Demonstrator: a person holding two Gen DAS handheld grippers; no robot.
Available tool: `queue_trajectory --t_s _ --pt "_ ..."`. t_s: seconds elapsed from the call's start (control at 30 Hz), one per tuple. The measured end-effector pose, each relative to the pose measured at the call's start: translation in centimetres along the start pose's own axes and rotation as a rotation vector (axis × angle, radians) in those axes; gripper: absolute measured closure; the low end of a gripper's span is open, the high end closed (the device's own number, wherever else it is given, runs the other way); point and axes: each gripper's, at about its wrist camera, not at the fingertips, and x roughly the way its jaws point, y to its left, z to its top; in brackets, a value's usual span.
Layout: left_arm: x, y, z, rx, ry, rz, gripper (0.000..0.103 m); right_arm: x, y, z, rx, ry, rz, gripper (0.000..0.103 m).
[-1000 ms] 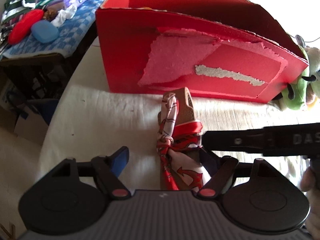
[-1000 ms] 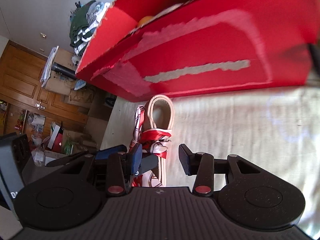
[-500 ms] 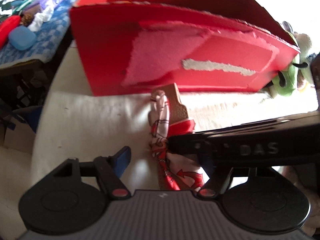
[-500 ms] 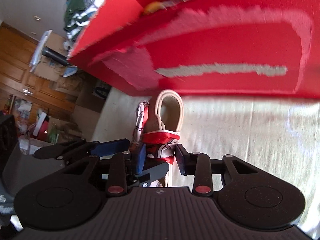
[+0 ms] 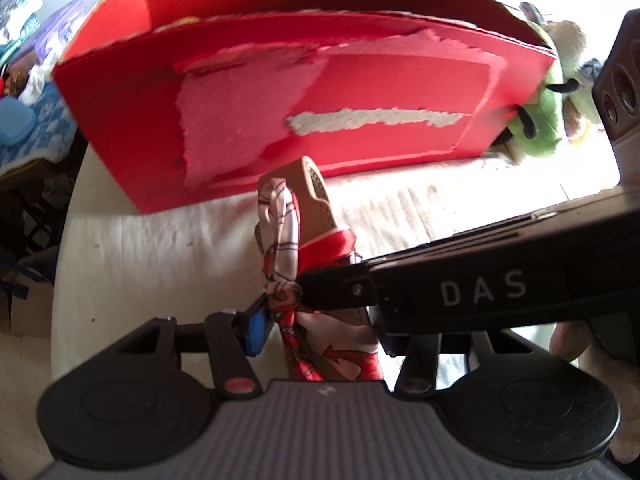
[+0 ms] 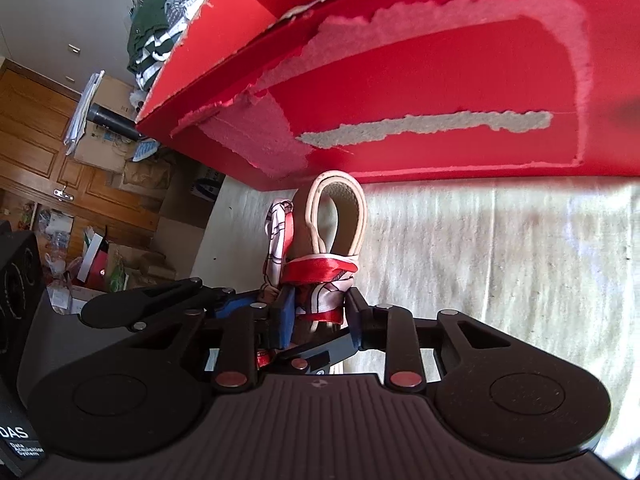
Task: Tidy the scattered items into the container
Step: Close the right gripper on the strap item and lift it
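A tan strap with a red and white scarf tied round it (image 5: pixel 298 248) stands up from the white cloth in front of the red cardboard box (image 5: pixel 320 92). My left gripper (image 5: pixel 320 330) is shut on the scarf's lower end. My right gripper (image 6: pixel 320 312) is shut on the same bundle (image 6: pixel 320 276), just below the strap's loop (image 6: pixel 340 212). The right gripper's body crosses the left wrist view from the right. The red box (image 6: pixel 420 80) fills the top of the right wrist view; its inside is mostly hidden.
A green plush toy (image 5: pixel 544 116) sits behind the box's right end. A side table with a blue checked cloth (image 5: pixel 36 132) and small items stands at the left. Stacked clothes (image 6: pixel 160 44), a wooden door and boxes lie beyond the table's edge.
Both grippers have closed on the scarf bundle. The right gripper moved in over the left one. The bundle now stands lifted, closer to the box.
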Motion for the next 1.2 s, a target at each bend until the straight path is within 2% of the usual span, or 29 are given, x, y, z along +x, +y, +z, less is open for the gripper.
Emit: queue_trajectory --t_s 0.2,0.47,0.77,1.0,1.2 --pt "-0.9 -2.1 0.2 0.043 -0.023 -0.005 0.053 -1.7 0.0 -0.5 -0.03 -0.029 -0.003 0.074" --pt "-1.5 -6.1 0.5 0.088 -0.054 -0.012 0.053 -4.7 -1.6 -1.5 0.008 -0.074 0.01 0.075" --pt "-4.5 -10.9 2.2 0.112 -0.161 -0.04 0.053 -10.0 -1.6 -1.7 -0.043 -0.212 0.026 0.075" --pt "-8.7 -12.2 6.2 0.148 -0.276 -0.026 0.053 -13.4 -0.2 0.9 -0.089 -0.334 0.059 0.075" --pt "-10.8 -11.3 10.4 0.205 -0.369 0.035 0.053 -14.2 2.0 5.0 -0.151 -0.437 0.076 0.075"
